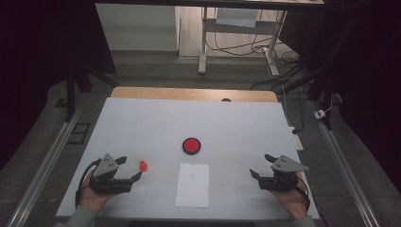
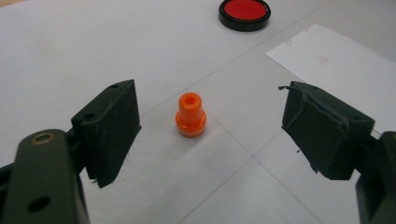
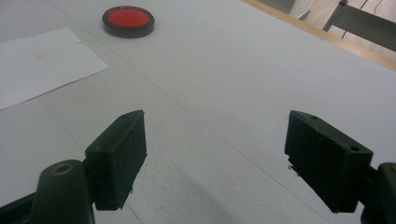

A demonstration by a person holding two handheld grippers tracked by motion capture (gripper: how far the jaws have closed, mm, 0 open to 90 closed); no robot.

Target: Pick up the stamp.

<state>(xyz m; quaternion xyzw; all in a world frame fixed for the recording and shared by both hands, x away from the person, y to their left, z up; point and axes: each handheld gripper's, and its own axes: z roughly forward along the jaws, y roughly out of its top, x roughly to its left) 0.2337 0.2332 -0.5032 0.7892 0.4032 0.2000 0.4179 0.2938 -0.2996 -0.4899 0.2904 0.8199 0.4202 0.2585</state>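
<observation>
A small orange plastic peg point(image 1: 143, 165) point(image 2: 190, 115) stands upright on the white table top point(image 1: 142, 123). My left gripper point(image 1: 131, 168) point(image 2: 211, 100) is open, its jaws spread wide on either side of the peg and a little short of it, touching nothing. At the right front my right gripper point(image 1: 260, 165) point(image 3: 215, 119) is open over bare table, with nothing between its jaws. A round red disc with a black rim point(image 1: 191, 145) point(image 2: 244, 13) point(image 3: 128, 20) lies mid-table. A white sheet of paper point(image 1: 193, 184) point(image 2: 336, 60) point(image 3: 42, 60) lies in front of it.
The table's far edge is a wooden strip point(image 1: 189, 93). A white power strip point(image 1: 297, 139) sits off the right edge. Metal rails point(image 1: 47, 161) run along the floor on both sides. Desk legs and cables point(image 1: 269, 52) stand beyond the table.
</observation>
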